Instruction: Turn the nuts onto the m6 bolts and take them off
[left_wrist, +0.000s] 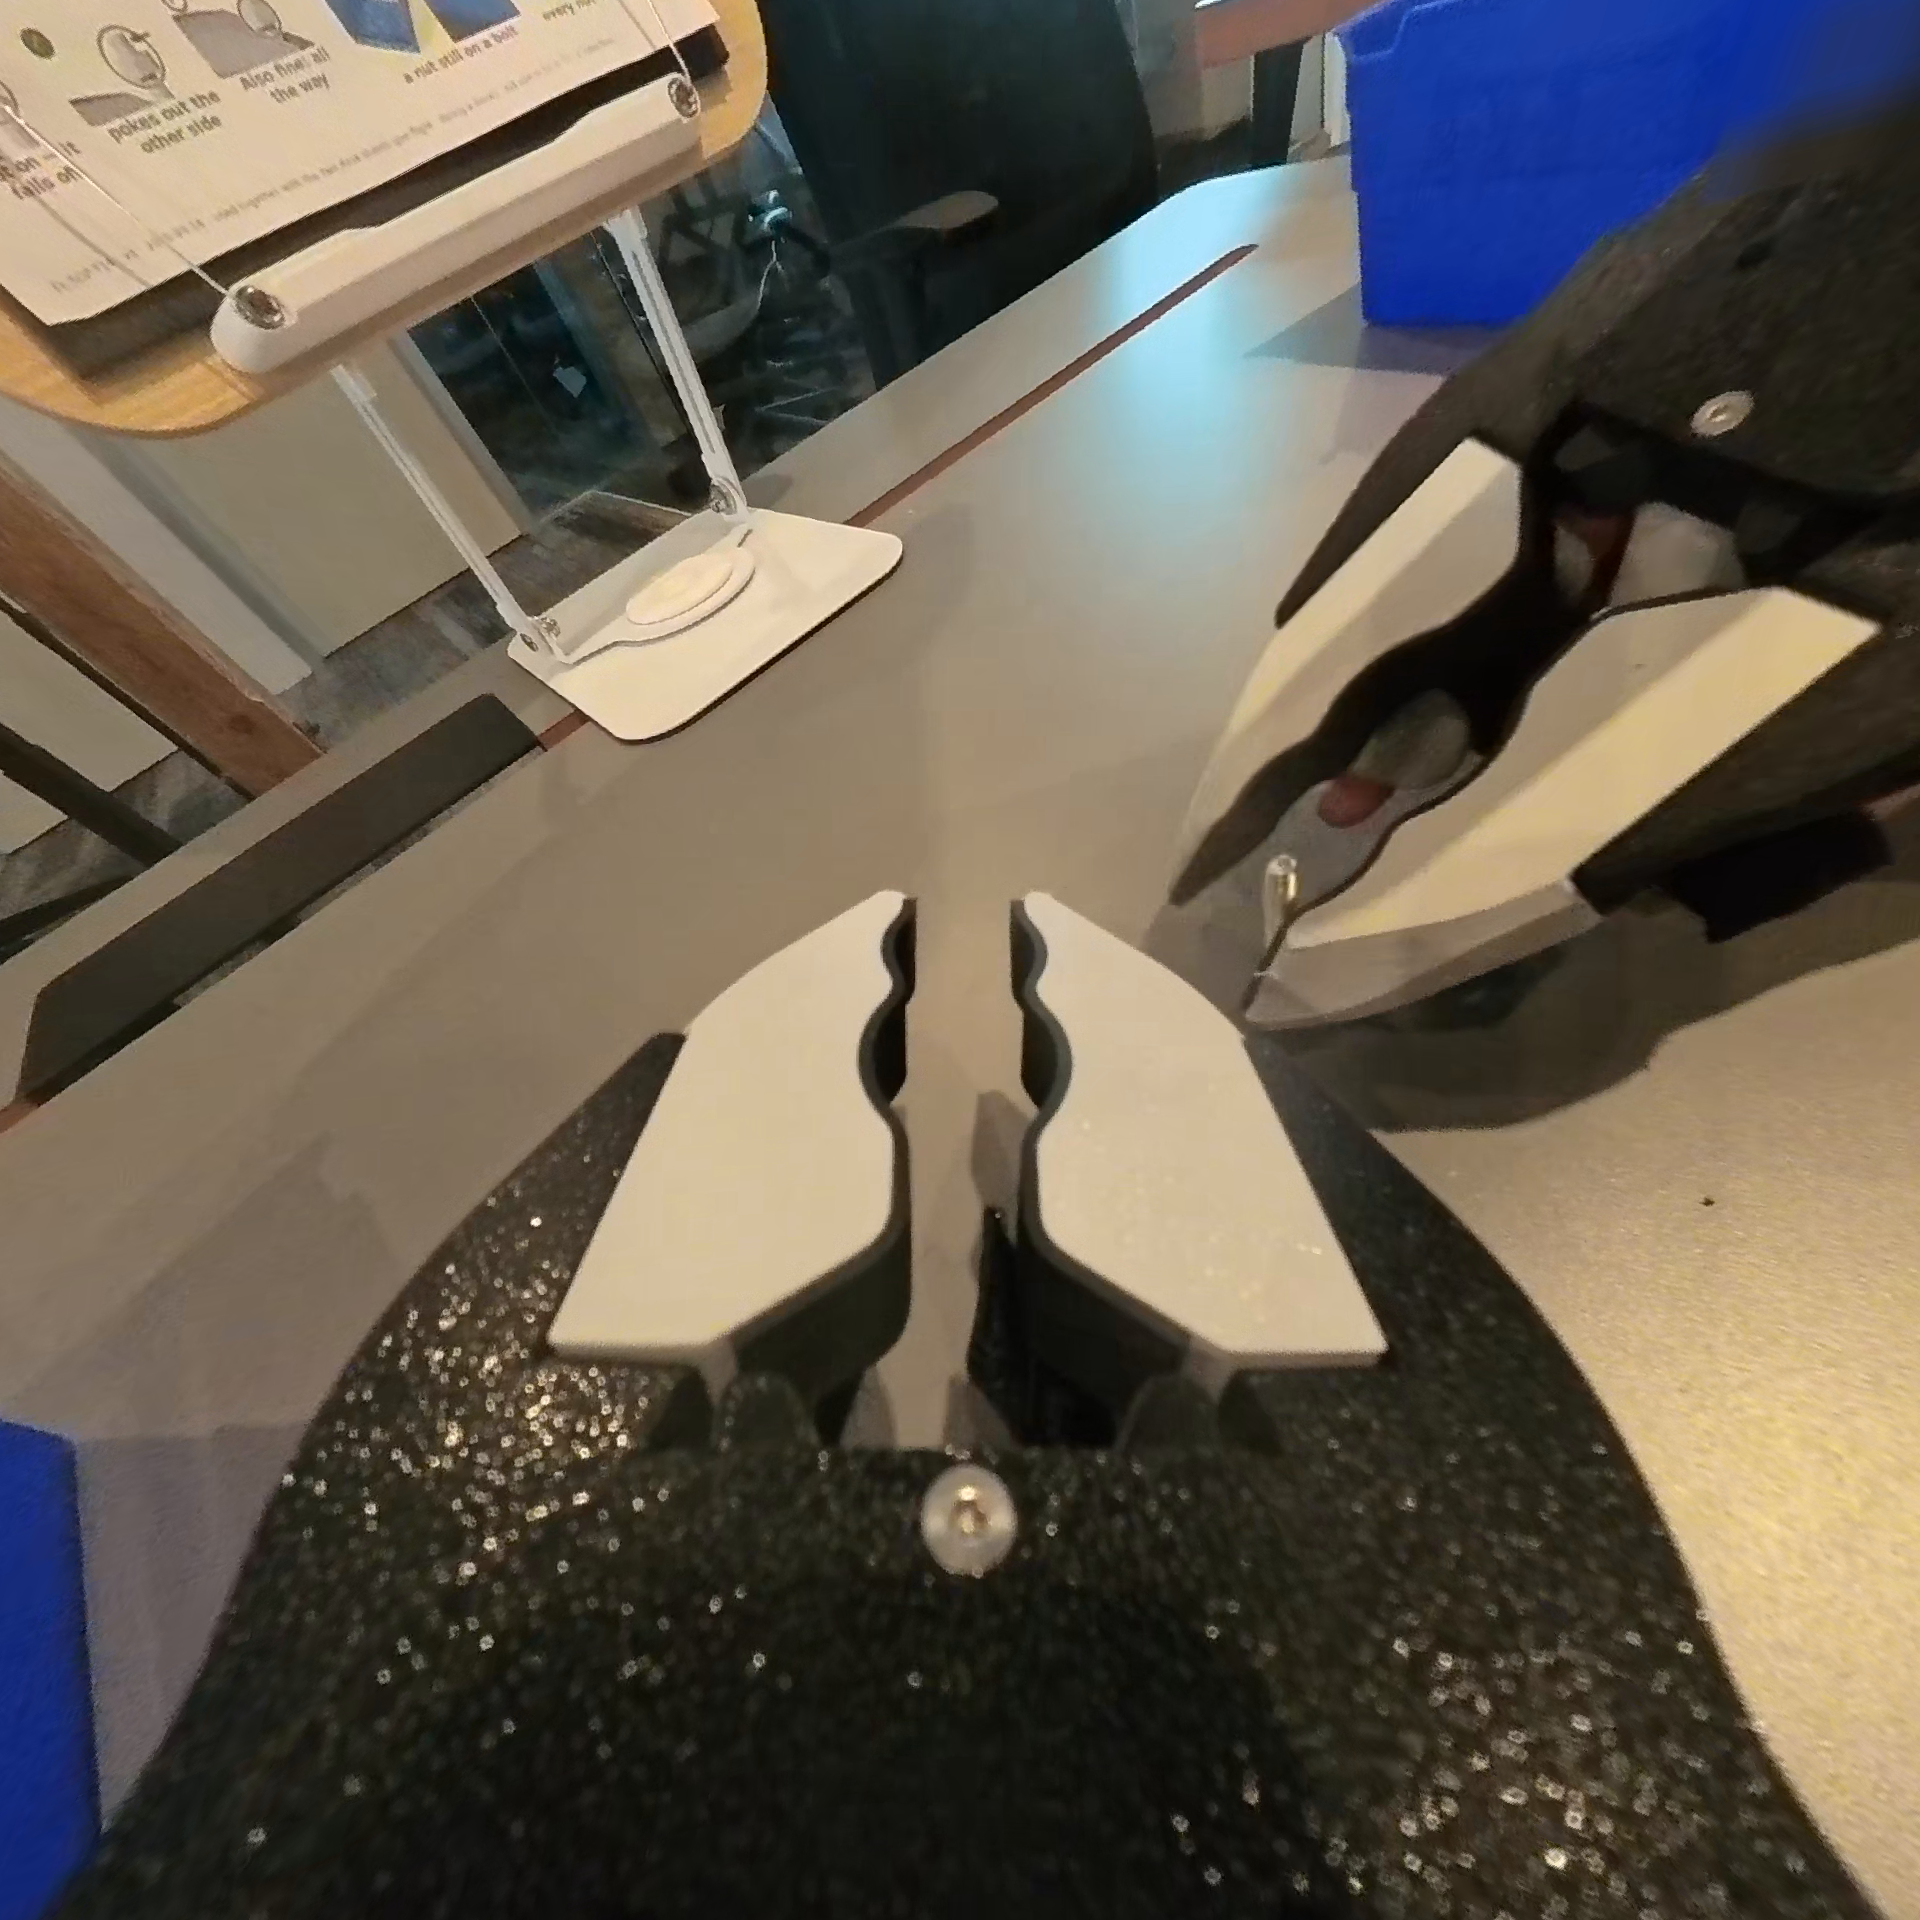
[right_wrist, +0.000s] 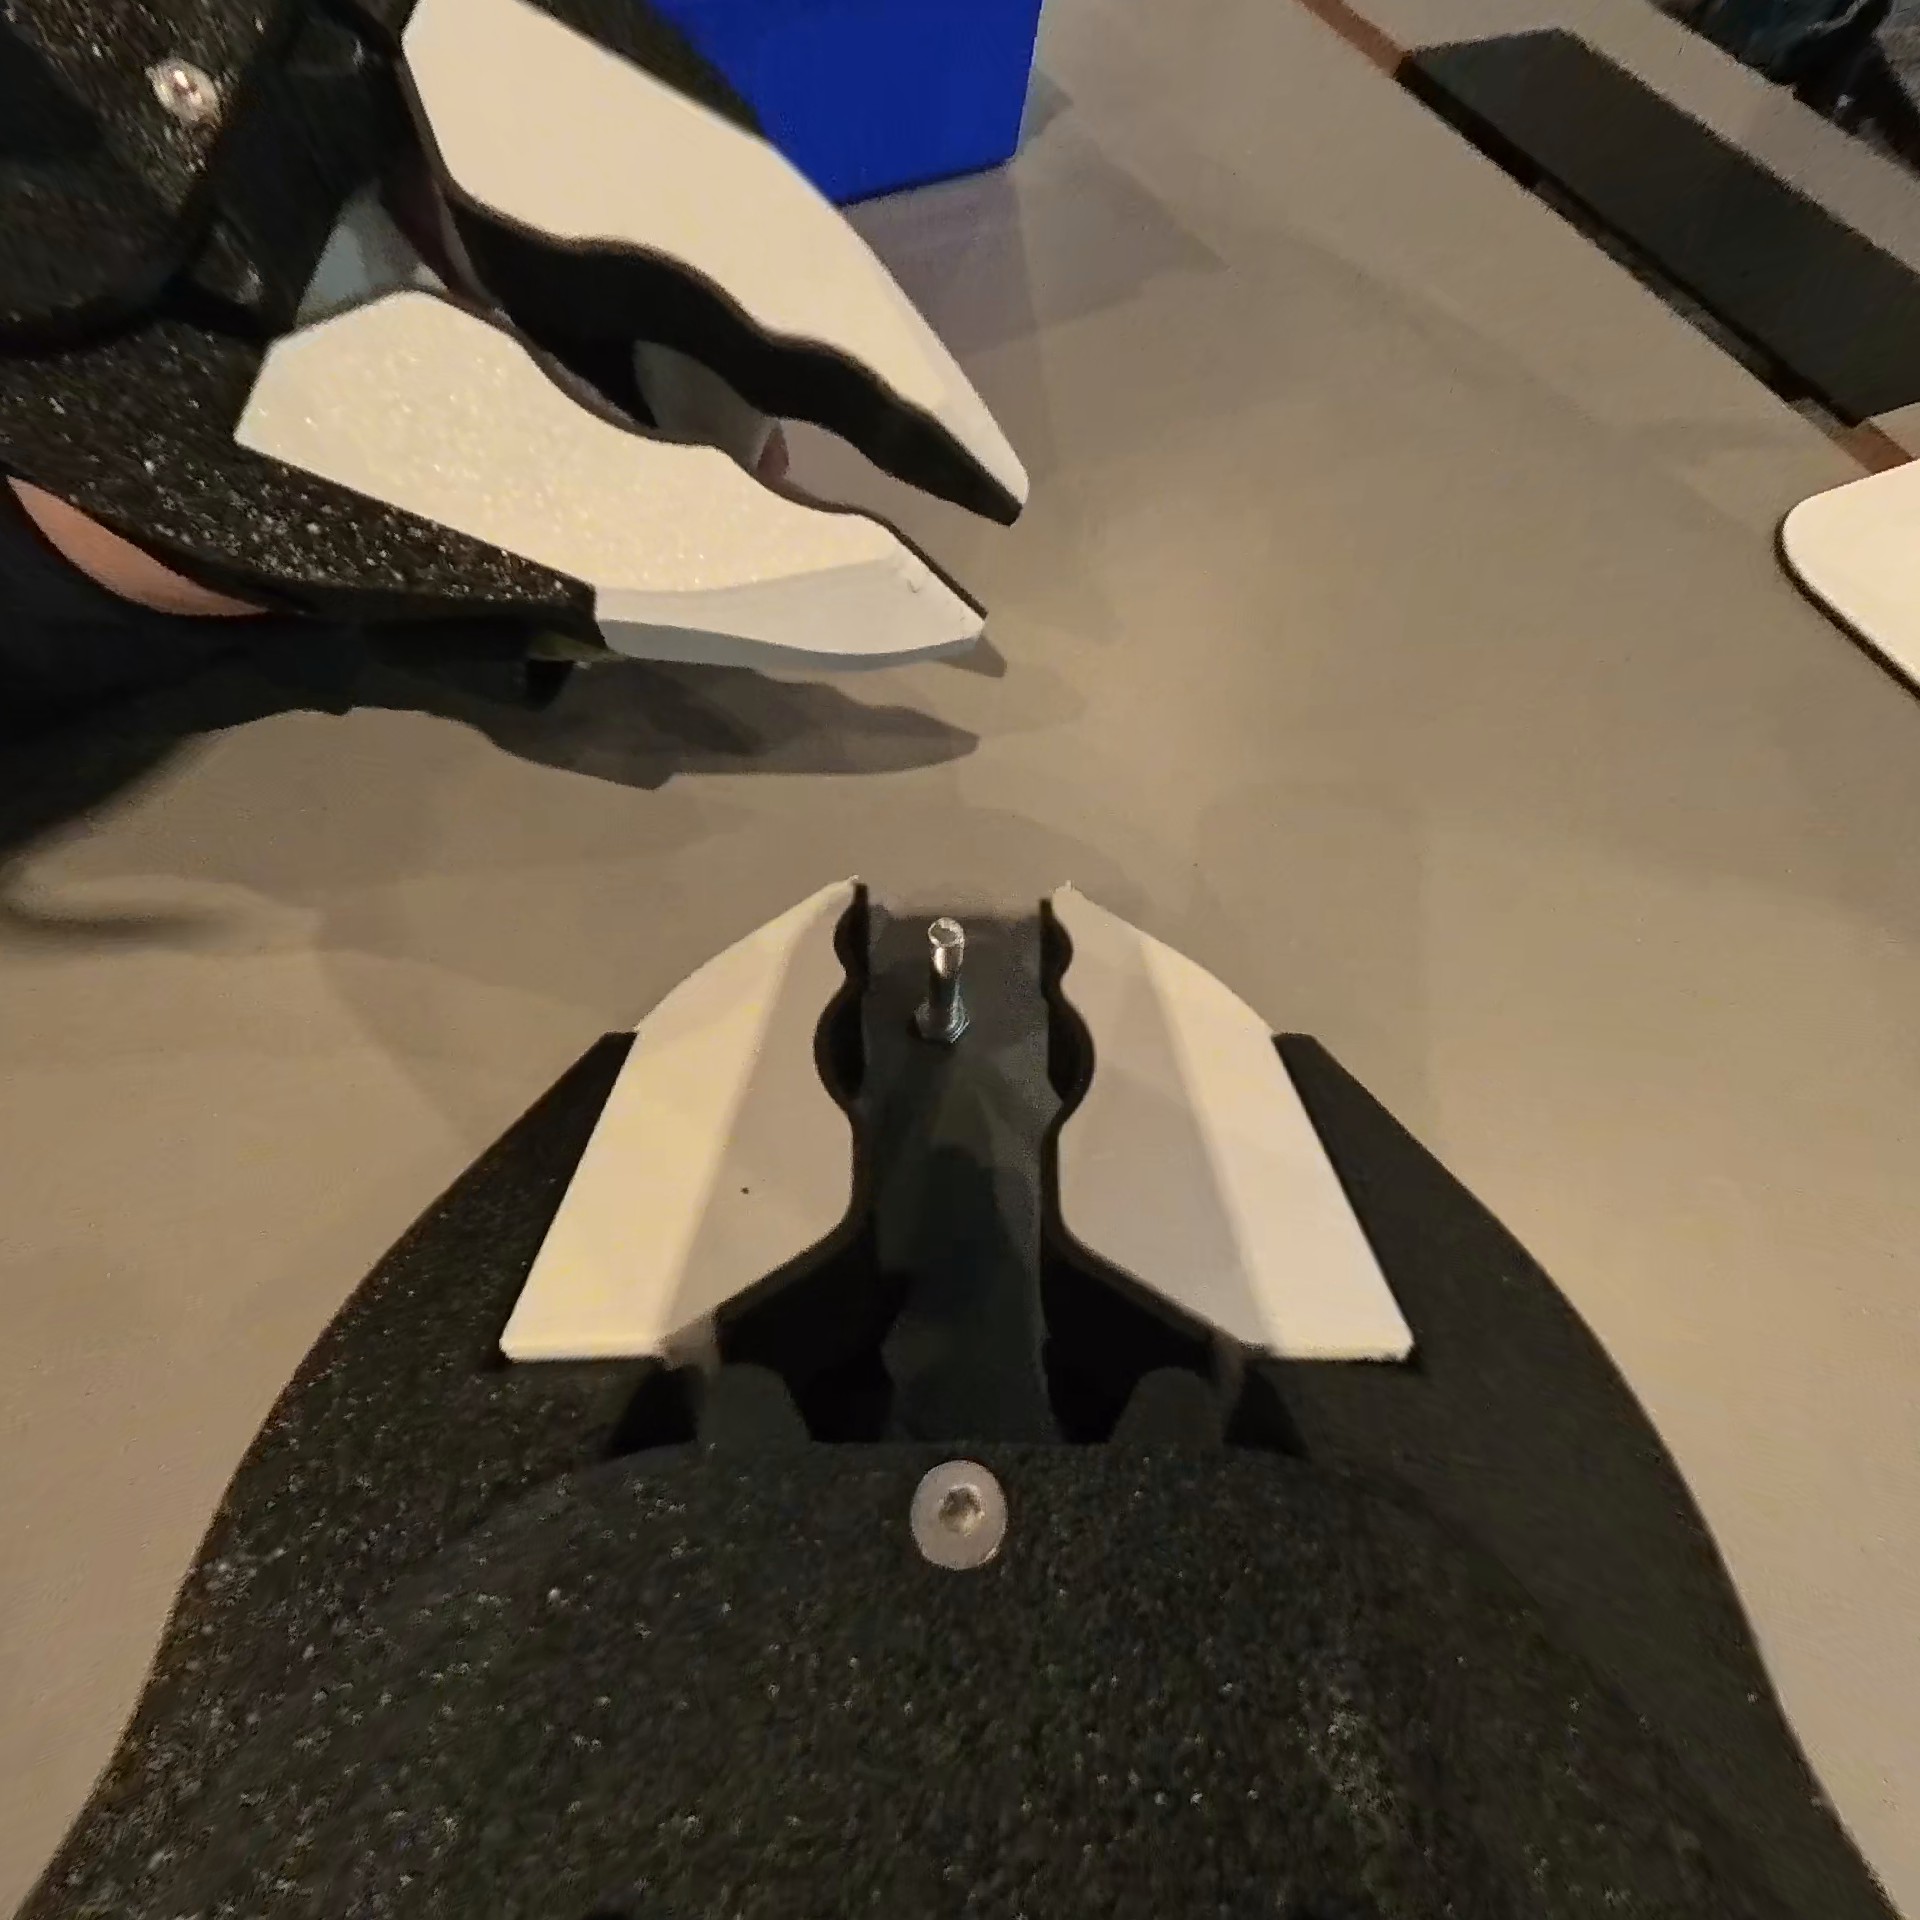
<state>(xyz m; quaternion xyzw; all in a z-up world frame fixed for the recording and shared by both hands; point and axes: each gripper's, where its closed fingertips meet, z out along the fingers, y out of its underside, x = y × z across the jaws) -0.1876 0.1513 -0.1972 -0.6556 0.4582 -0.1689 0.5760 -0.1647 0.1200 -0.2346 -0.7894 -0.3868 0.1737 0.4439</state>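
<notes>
A small silver bolt (right_wrist: 943, 971) with a hex nut (right_wrist: 940, 1029) at its lower end stands on the grey table (right_wrist: 1351, 727). My right gripper (right_wrist: 954, 894) is open, low over the table, with a finger on each side of the bolt and neither touching it. In the left wrist view the bolt (left_wrist: 1278, 883) shows between the right gripper's fingertips (left_wrist: 1226, 951). My left gripper (left_wrist: 966, 914) is open and empty, a little above the table to the left of the bolt; it also shows in the right wrist view (right_wrist: 997, 566).
A blue bin (left_wrist: 1558, 156) stands at the far side of the table, also in the right wrist view (right_wrist: 862, 83). A white document stand (left_wrist: 717, 613) holding an instruction sheet sits at the table's edge. A black strip (left_wrist: 260, 862) lies along that edge. Some 6 cm of space lies between my two pairs of fingers.
</notes>
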